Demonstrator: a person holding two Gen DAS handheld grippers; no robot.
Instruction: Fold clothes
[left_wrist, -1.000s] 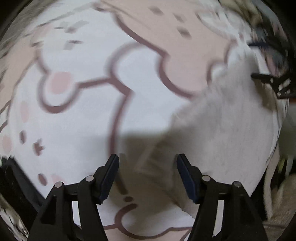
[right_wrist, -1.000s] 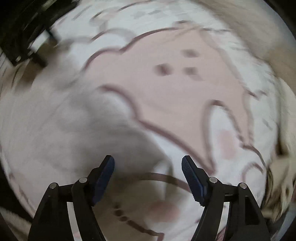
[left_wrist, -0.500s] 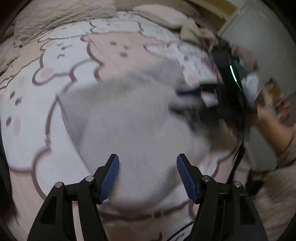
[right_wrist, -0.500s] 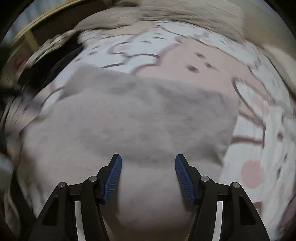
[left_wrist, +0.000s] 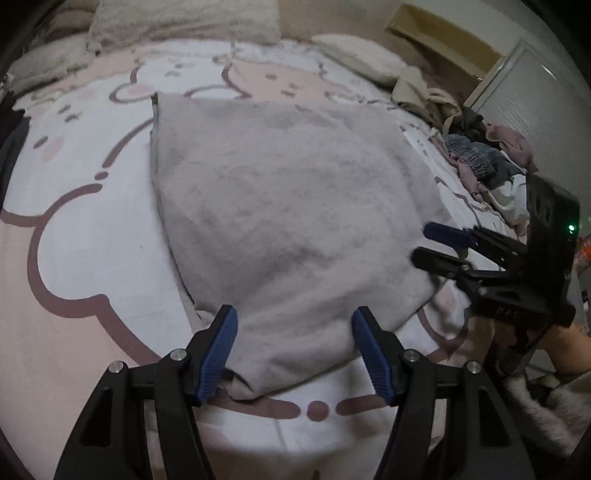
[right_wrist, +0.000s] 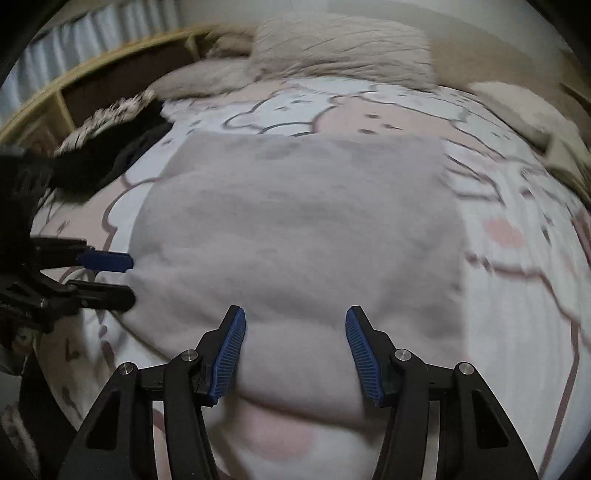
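With the grey garment (left_wrist: 288, 221) lying flat on the bed (left_wrist: 85, 236), both the left claw (left_wrist: 293, 354) and right claw (right_wrist: 293, 354) stand half-open and empty over its near edge, so pinching only the top layer may skew the fold.

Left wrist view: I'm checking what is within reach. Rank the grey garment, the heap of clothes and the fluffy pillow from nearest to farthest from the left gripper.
From the left gripper:
1. grey garment, directly ahead
2. heap of clothes, right side of the bed
3. fluffy pillow, far end of the bed
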